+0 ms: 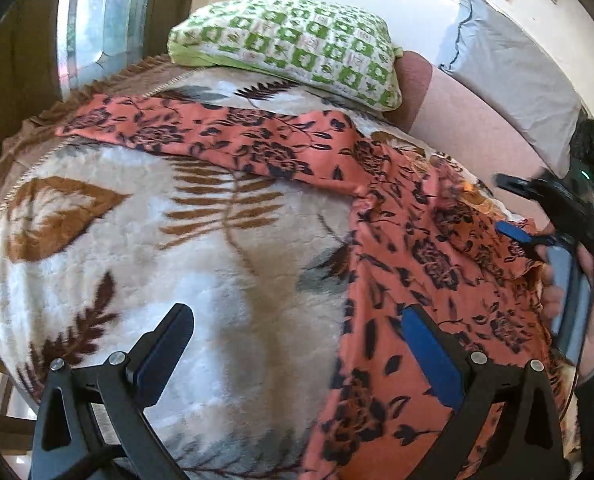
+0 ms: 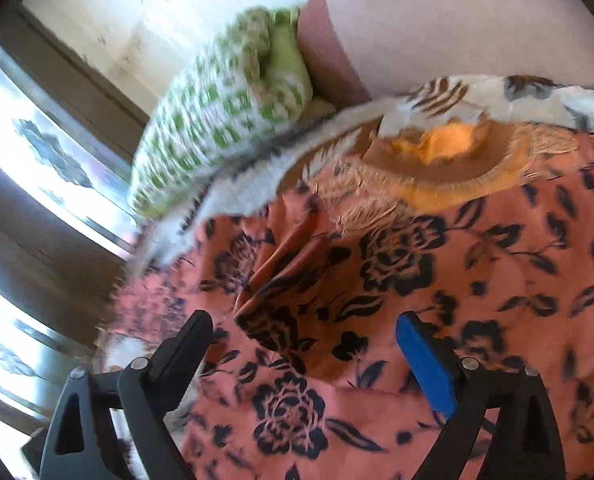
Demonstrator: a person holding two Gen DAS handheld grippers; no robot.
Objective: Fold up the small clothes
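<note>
Both pairs of fingers stand spread wide with nothing between them. The left gripper hovers over the leaf-patterned blanket, its blue-padded finger over the edge of the coral floral garment. The right gripper hangs just above that garment's bunched folds. No lettering is readable anywhere. A green checked pillow lies beyond.
</note>
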